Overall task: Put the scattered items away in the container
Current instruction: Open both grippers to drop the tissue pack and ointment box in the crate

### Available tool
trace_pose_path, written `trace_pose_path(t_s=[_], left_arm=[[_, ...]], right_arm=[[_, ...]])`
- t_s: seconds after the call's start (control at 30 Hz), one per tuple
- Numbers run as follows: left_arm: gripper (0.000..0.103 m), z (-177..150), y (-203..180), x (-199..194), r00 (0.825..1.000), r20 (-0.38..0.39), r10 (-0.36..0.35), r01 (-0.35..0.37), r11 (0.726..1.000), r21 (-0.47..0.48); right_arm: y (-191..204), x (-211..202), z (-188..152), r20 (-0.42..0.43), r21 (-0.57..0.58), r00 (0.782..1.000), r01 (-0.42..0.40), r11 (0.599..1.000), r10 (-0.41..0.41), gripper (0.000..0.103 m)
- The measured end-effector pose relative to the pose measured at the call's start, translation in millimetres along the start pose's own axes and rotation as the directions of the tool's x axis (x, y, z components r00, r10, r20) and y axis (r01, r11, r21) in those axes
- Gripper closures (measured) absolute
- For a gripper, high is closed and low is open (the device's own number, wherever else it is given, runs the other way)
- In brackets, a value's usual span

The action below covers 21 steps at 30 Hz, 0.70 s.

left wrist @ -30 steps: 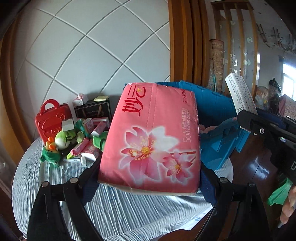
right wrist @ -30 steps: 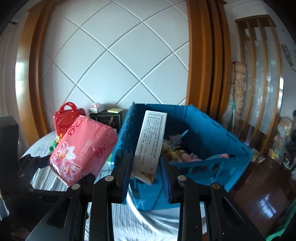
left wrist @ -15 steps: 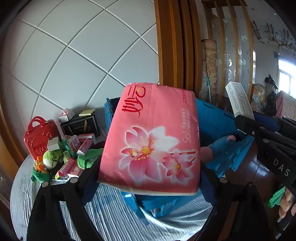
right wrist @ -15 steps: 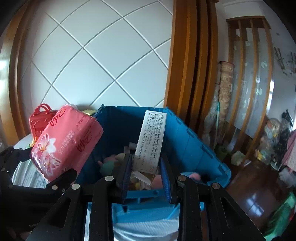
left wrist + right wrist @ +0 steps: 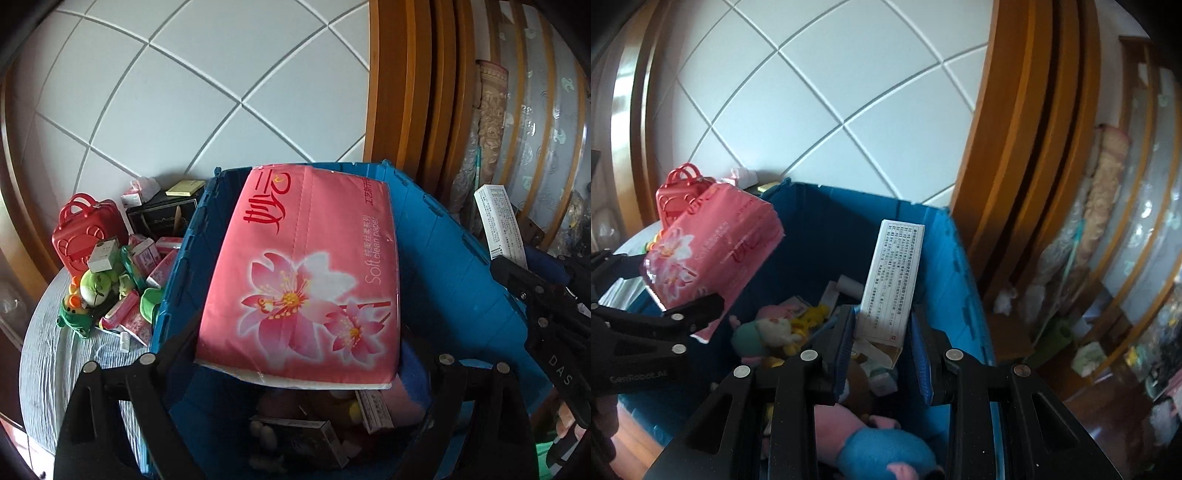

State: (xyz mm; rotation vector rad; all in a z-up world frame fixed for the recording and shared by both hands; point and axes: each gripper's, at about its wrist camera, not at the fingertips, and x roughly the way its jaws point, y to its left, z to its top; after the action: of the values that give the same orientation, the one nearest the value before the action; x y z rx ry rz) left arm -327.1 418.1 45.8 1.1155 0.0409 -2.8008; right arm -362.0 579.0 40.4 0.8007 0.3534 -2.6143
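Note:
My left gripper [image 5: 295,354] is shut on a pink tissue pack [image 5: 306,273] with a flower print and holds it over the open blue crate [image 5: 461,266]. The pack also shows in the right wrist view [image 5: 713,251]. My right gripper [image 5: 882,332] is shut on a white printed box [image 5: 892,280] and holds it upright over the crate [image 5: 827,229]. That box also shows at the right of the left wrist view [image 5: 498,225]. The crate holds plush toys [image 5: 768,332] and small boxes [image 5: 295,439].
Left of the crate, scattered items lie on the striped tablecloth [image 5: 48,354]: a red toy case [image 5: 85,236], a green plush frog [image 5: 92,291], pink packets [image 5: 125,317] and a black box [image 5: 162,221]. A tiled wall and wooden frame [image 5: 1015,147] stand behind.
Both grippers have moved forward with their loads and tilted down. The tissue pack and the white box now hang over the crate's inside, whose contents have come into view.

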Motion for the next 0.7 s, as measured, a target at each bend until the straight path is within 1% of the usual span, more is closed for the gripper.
trace_pose_path(t_s=[0.1, 0.17, 0.2, 0.27, 0.33, 0.43, 0.57, 0.6, 0.7], left_arm=[[0.012, 17.0, -0.3, 37.3, 0.995, -0.096, 0.007, -0.007, 1.000, -0.003], [0.012, 24.5, -1.5, 61.6, 0.986, -0.165, 0.007, -0.008, 1.000, -0.007], [0.012, 26.6, -1.2, 73.9, 0.979, -0.202, 0.006, -0.009, 1.000, -0.011], [0.012, 28.5, -1.4, 99.2, 0.960, -0.279, 0.005, -0.007, 1.000, -0.008], [0.012, 26.4, -2.7, 121.8, 0.940, -0.339, 0.027, -0.021, 1.000, 0.020], [0.012, 18.4, -4.0, 147.2, 0.913, -0.407, 0.034, -0.018, 0.999, 0.044], [0.012, 3.1, -7.0, 171.3, 0.871, -0.489, 0.042, -0.010, 0.998, 0.068], [0.011, -0.5, -8.0, 174.8, 0.865, -0.499, 0.043, -0.006, 0.997, 0.075], [0.011, -1.0, -15.5, 177.8, 0.867, -0.497, 0.049, -0.006, 0.996, 0.087]], right_arm=[[-9.9, 34.3, 10.5, -0.042, 0.001, 0.999, -0.032, 1.000, 0.032, 0.074], [-14.7, 55.3, 14.8, -0.087, 0.018, 0.994, -0.059, 0.998, 0.060, 0.074], [-16.1, 65.8, 15.8, -0.114, 0.025, 0.991, -0.070, 0.997, 0.072, 0.074], [-17.3, 88.2, 16.0, -0.175, 0.036, 0.980, -0.090, 0.995, 0.095, 0.074], [-15.3, 111.1, 13.8, -0.240, 0.039, 0.964, -0.107, 0.994, 0.113, 0.074], [-13.3, 144.3, 2.6, -0.340, 0.045, 0.929, -0.136, 0.990, 0.143, 0.074], [-8.6, 178.0, -19.1, -0.468, 0.041, 0.868, -0.168, 0.985, 0.167, 0.075], [-6.0, 183.8, -23.8, -0.494, 0.033, 0.853, -0.176, 0.984, 0.169, 0.075], [2.7, 196.0, -35.1, -0.556, 0.000, 0.815, -0.198, 0.980, 0.165, 0.075]])
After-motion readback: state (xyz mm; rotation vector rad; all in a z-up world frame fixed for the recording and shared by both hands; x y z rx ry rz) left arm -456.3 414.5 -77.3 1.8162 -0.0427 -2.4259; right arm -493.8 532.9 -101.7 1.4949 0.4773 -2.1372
